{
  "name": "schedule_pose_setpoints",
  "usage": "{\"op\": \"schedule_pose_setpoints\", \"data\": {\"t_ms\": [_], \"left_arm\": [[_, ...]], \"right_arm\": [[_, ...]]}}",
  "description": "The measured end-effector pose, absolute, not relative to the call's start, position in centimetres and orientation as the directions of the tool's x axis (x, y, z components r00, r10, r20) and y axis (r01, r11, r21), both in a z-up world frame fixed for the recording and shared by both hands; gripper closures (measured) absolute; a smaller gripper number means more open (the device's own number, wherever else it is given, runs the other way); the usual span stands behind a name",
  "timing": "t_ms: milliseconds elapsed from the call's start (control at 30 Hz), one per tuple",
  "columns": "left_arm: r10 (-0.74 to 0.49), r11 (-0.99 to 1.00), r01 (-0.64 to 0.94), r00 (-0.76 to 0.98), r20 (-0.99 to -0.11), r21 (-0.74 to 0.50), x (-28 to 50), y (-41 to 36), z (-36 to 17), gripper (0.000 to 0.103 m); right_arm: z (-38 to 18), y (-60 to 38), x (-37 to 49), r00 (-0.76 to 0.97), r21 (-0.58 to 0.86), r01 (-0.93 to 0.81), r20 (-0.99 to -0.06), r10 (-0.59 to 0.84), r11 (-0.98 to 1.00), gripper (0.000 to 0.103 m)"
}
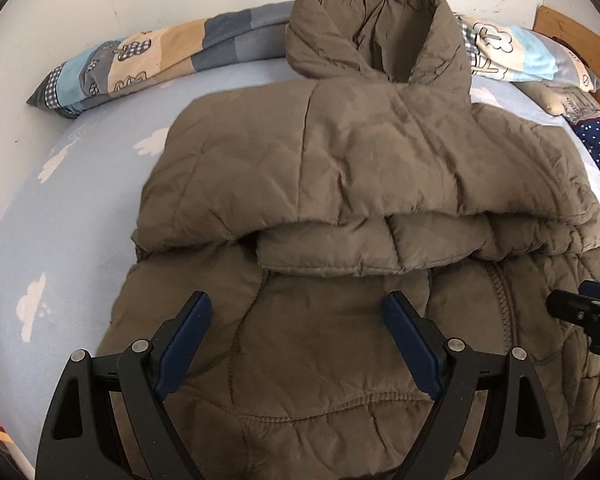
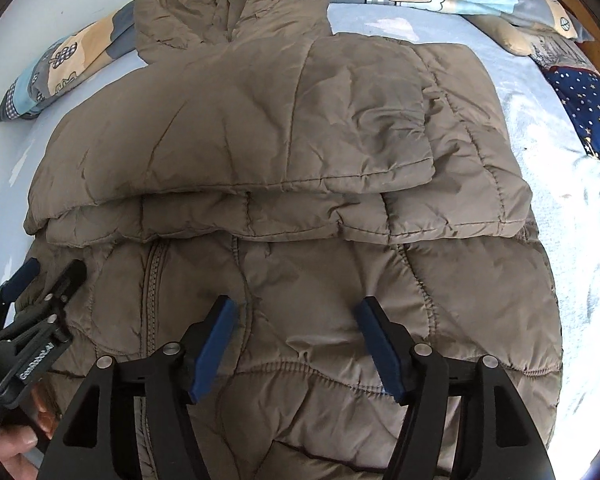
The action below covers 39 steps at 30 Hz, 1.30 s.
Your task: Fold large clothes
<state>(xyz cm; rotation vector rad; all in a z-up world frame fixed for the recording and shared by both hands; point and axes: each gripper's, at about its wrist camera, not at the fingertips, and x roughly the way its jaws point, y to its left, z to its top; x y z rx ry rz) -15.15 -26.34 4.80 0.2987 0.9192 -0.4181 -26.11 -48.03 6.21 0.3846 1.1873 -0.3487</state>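
Brown jacket (image 1: 340,152) below left gripper (image 1: 298,340), right gripper (image 2: 296,344); both angled down, jaws apart.

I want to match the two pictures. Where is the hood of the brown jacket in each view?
Left wrist view: the hood stands at the top centre, above the folded jacket, with its opening turned toward the camera.
Right wrist view: the hood is at the top left, cut off by the upper edge.
Shared landmark: the patchwork pillow lying left of the hood in both.
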Motion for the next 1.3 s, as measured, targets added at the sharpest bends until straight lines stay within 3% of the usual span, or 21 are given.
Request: {"op": "schedule_pose_setpoints", "data": {"t_ms": [233, 767, 1300], "left_arm": [[-0.196, 0.884, 0.457, 0.558, -0.807, 0.101, -15.3, -26.8, 3.7, 0.006], [-0.201, 0.889, 0.449, 0.551, -0.810, 0.086, -15.4, -26.4, 2.8, 0.000], [-0.193, 0.885, 0.458, 0.531, -0.825, 0.088, -15.0, -26.6, 2.9, 0.000]], "right_arm": [[5.8, -47.8, -26.0, 0.310, 0.084, 0.448, -0.948, -0.067, 0.890, 0.024], [3.8, -46.4, -26.1, 0.275, 0.056, 0.459, -0.958, -0.081, 0.887, 0.001], [2.6, -43.5, -28.6, 0.302, 0.007, 0.435, -0.943, -0.139, 0.900, 0.001]]}}
